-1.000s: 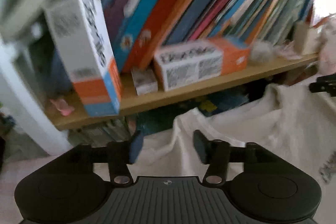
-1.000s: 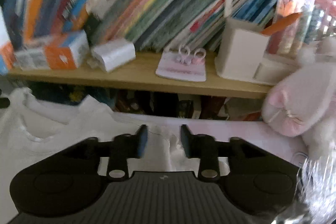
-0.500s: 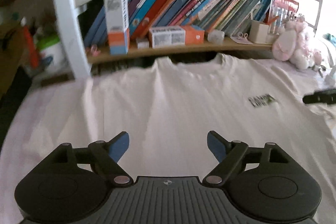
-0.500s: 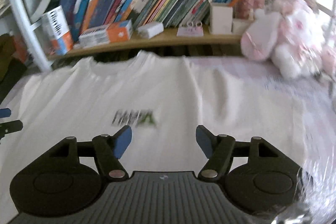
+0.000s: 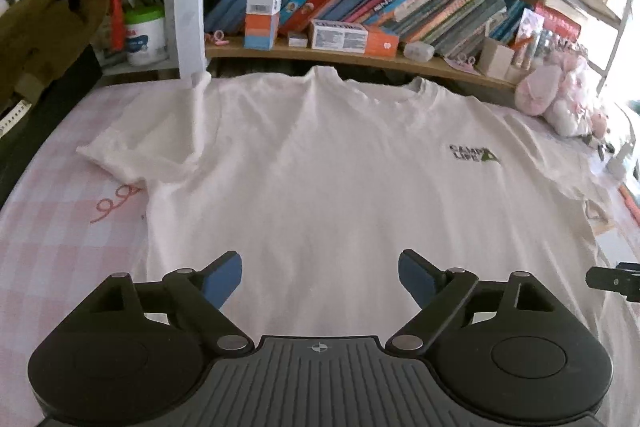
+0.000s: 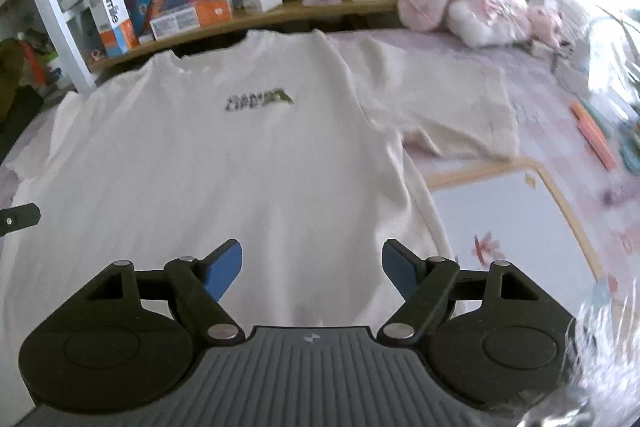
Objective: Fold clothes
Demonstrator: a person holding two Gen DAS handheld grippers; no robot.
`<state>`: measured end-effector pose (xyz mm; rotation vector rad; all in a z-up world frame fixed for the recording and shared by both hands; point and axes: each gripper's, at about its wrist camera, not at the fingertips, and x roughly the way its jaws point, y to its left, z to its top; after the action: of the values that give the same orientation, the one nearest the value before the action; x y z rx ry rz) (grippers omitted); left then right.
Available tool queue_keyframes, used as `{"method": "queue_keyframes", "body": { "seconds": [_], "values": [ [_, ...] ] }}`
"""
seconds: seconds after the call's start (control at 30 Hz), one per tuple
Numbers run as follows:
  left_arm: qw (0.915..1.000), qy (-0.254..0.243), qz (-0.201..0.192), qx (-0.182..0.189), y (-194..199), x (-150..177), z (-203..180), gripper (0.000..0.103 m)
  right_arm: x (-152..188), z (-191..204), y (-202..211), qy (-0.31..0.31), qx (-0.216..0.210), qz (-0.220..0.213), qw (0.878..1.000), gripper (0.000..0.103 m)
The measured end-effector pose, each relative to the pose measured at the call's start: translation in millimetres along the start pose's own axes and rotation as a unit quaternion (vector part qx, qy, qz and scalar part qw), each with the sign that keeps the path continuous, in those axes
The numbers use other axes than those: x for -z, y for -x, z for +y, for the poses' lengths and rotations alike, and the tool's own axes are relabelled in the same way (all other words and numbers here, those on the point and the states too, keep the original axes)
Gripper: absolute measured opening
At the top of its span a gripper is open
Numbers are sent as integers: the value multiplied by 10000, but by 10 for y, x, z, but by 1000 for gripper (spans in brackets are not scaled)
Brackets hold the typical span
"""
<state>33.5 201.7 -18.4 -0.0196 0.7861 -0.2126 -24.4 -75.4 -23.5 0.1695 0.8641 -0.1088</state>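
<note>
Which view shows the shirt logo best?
Left wrist: the logo is sharp and its lettering is legible, though it sits off to the right. In the right wrist view it is nearer centre but smeared by blur, unreadable.

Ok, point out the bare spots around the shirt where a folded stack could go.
Pink checked bedcover left of the white T-shirt, below its sleeve, lies bare. The pale board right of the shirt is free. Crowded: bookshelf, plush toys.
</note>
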Motion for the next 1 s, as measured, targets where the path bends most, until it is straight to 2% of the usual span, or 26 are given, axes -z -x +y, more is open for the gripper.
{"method": "queue_keyframes", "body": {
  "seconds": [0.2, 0.27, 0.4, 0.43, 0.53, 0.6, 0.63, 0.8, 0.9, 1.0],
  "values": [
    [9990, -366, -48, -266, 86, 97, 90, 88, 145, -111, 95, 205, 557, -28, 9982, 75],
    [9988, -330, -7, -361, 104, 124, 210, 87, 190, -212, 80, 163, 795, 48, 9967, 72],
    [9982, -103, 113, -577, 116, 171, 465, 86, 258, -402, 7, 14, 1161, 268, 9929, 57],
    [9980, -29, 137, -615, 114, 182, 526, 86, 274, -450, -13, -24, 1250, 324, 9916, 57],
    [9977, 72, 142, -652, 128, 208, 608, 86, 273, -537, -7, -130, 1180, 320, 9924, 55],
    [9982, 80, 75, -591, 149, 213, 601, 86, 257, -576, -2, -206, 1190, 325, 9921, 46],
    [9985, 62, 34, -538, 158, 208, 581, 86, 241, -607, -7, -267, 1253, 323, 9912, 46],
    [9994, -161, -81, -288, 169, 180, 397, 87, 162, -774, -32, -573, 1379, 373, 9881, 48],
    [9995, -275, -126, -132, 177, 166, 287, 87, 125, -747, -27, -586, 1410, 449, 9872, 48],
    [9993, -335, -144, 35, 179, 160, 185, 87, 109, -695, 41, -752, 1245, 342, 9888, 53]
  ]
}}
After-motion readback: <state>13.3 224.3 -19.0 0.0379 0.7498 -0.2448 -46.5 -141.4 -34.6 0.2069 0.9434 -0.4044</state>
